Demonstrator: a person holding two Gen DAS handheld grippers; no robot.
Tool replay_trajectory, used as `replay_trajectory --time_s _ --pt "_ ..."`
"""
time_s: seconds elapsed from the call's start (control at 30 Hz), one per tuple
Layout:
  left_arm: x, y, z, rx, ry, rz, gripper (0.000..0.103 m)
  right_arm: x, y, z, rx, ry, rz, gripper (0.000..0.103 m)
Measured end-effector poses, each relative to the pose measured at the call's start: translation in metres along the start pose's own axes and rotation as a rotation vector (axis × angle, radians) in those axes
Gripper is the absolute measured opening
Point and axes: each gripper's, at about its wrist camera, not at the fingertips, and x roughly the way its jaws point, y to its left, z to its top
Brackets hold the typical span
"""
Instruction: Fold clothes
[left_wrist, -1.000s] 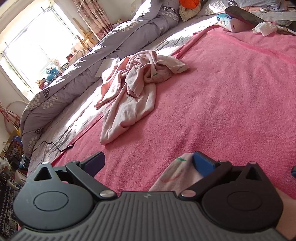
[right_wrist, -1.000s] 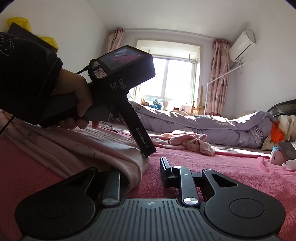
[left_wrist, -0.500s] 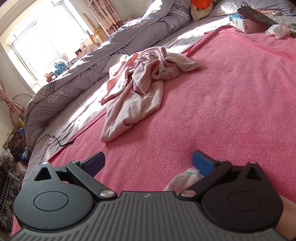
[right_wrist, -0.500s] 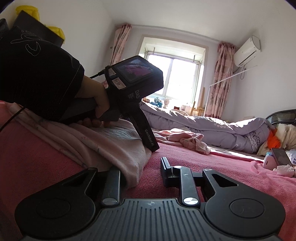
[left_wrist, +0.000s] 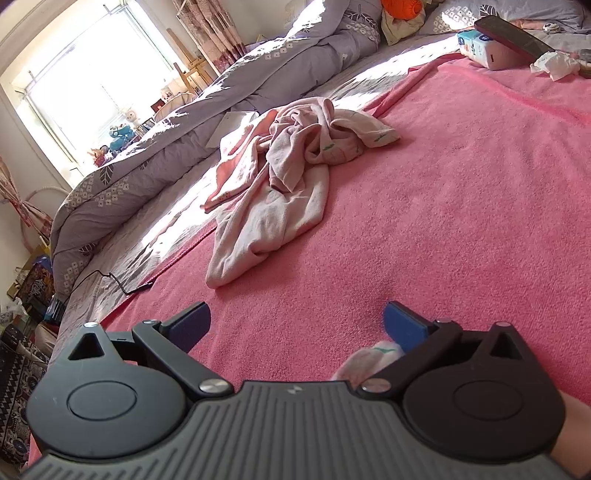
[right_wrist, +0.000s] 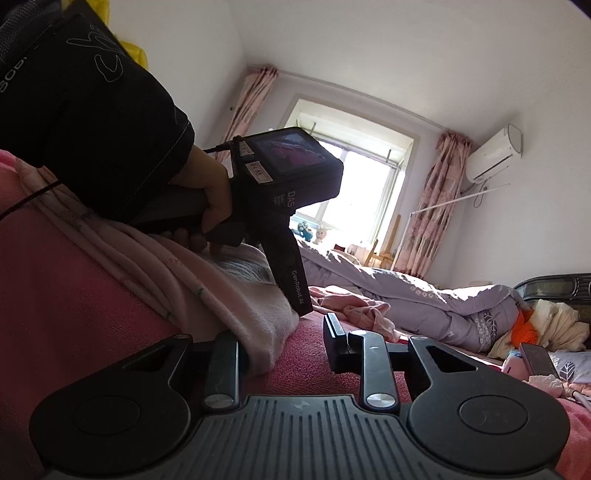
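- On pink blanket (left_wrist: 461, 206): crumpled pale pink garment (left_wrist: 280, 192), well ahead of left gripper (left_wrist: 297, 319), lying near blanket's far-left edge beside grey patterned duvet (left_wrist: 207, 122).
- Left gripper: jaws spread wide, nothing between the blue pads (left_wrist: 402, 325); small fold of pale pink cloth (left_wrist: 369, 363) just under right finger, close to its base. Touching or not: cannot tell.
- Right gripper (right_wrist: 286, 339): jaws partly open, nothing clamped; left finger (right_wrist: 223, 363) lying against the edge of a second pale pink garment (right_wrist: 229, 295), right finger (right_wrist: 338, 339) over bare blanket.
- Second garment: draped in long folds from left of right wrist view down to blanket, ending just beside left finger.
- Seen from right wrist: left hand (right_wrist: 210, 206) wrapped round handle of left gripper's body (right_wrist: 291, 173), black sleeve (right_wrist: 92, 122) above; tip pointing down near garment's end.
- Far end of bed: tissue box (left_wrist: 484, 48), dark phone (left_wrist: 513, 35) resting across it, crumpled tissue (left_wrist: 554, 64) beside.
- Background: bright window (right_wrist: 354, 192), pink curtains (right_wrist: 432, 206), air conditioner (right_wrist: 495, 153) on wall.
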Motion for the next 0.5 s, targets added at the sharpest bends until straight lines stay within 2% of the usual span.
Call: replay_trajectory --time_s 0.1,0.17,0.23,0.33,0.43,0.5 --pt "-0.021 0.008 0.002 -0.006 -0.023 0.011 0.100 0.003 -0.006 0.000 0.014 -0.016 -0.015 0.047" --pt "-0.042 0.015 -0.001 -0.008 -0.055 0.009 0.100 0.005 -0.011 0.000 0.033 -0.028 -0.029 0.064" --pt "-0.062 0.019 -0.007 -0.005 -0.074 -0.012 0.100 0.007 -0.018 0.000 0.057 -0.040 -0.017 0.070" --pt "-0.076 0.014 -0.020 0.033 -0.068 -0.028 0.100 0.010 -0.027 0.002 0.097 -0.053 0.018 0.073" --pt "-0.068 0.006 -0.033 0.090 -0.030 -0.003 0.100 0.008 -0.035 0.002 0.139 -0.065 0.064 0.073" --pt "-0.060 0.006 -0.037 0.068 -0.015 -0.016 0.100 0.007 -0.042 0.001 0.155 -0.060 0.099 0.074"
